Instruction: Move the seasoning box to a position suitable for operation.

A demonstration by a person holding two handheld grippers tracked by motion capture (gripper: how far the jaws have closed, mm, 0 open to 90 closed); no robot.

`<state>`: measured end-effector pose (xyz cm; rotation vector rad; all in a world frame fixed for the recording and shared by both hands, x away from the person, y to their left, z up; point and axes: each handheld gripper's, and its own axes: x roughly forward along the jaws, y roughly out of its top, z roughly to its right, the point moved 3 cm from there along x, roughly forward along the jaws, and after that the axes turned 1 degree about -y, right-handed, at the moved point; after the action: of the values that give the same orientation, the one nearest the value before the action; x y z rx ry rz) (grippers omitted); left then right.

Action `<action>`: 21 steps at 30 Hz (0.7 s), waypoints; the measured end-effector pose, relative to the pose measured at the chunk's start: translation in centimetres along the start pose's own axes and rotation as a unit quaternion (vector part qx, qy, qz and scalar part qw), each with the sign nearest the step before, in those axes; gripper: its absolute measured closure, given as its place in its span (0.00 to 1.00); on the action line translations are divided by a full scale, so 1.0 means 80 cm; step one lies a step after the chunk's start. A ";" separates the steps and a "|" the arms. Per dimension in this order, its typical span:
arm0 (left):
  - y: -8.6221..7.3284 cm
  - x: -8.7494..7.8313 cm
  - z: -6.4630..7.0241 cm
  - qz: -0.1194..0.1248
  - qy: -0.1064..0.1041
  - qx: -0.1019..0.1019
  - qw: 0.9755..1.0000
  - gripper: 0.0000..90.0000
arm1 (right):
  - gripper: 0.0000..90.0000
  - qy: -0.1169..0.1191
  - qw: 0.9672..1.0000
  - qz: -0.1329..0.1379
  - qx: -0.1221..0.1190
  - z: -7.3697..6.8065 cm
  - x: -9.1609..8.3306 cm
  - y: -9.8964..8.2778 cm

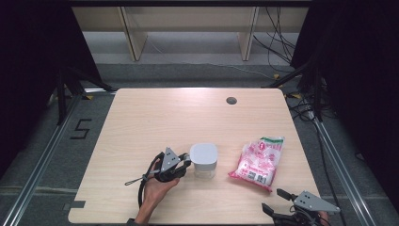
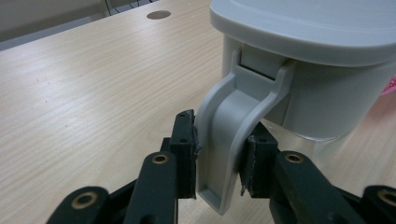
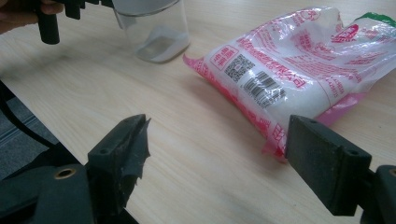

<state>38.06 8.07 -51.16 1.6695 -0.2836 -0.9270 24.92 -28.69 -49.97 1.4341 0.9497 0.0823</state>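
On the pale wood counter (image 1: 141,122) the lidded container (image 1: 203,160) stands centre-near. Left gripper (image 2: 219,156) fingers flank its latch (image 2: 233,140), seemingly touching; we advise lifting gently. Right gripper (image 3: 217,158) gapes wide, empty.

- A light wooden table (image 1: 141,122) carries everything; a small round grey cap (image 1: 231,100) sits in its top near the far edge.
- A clear container (image 1: 203,161) with a grey lid stands upright on the table, nearer the front edge than the cap.
- A pink-and-white plastic bag (image 1: 258,161) lies flat just to the right of the container, apart from it.
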 end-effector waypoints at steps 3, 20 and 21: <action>0.000 -0.003 0.000 -0.020 -0.015 0.005 1.000 0.58 | 0.25 0.002 1.000 0.004 -0.008 0.001 0.000 0.000; 0.031 -0.046 0.002 -0.021 -0.034 -0.005 0.999 0.31 | 0.25 -0.002 1.000 -0.002 -0.001 0.000 0.003 0.000; 0.033 -0.048 0.001 -0.017 -0.033 -0.005 0.999 0.31 | 0.25 -0.002 1.000 -0.002 -0.001 0.000 0.003 0.000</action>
<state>36.18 9.57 -47.14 1.6400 -0.2949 -1.0097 25.07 -28.57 -50.06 1.4300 0.9492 0.0763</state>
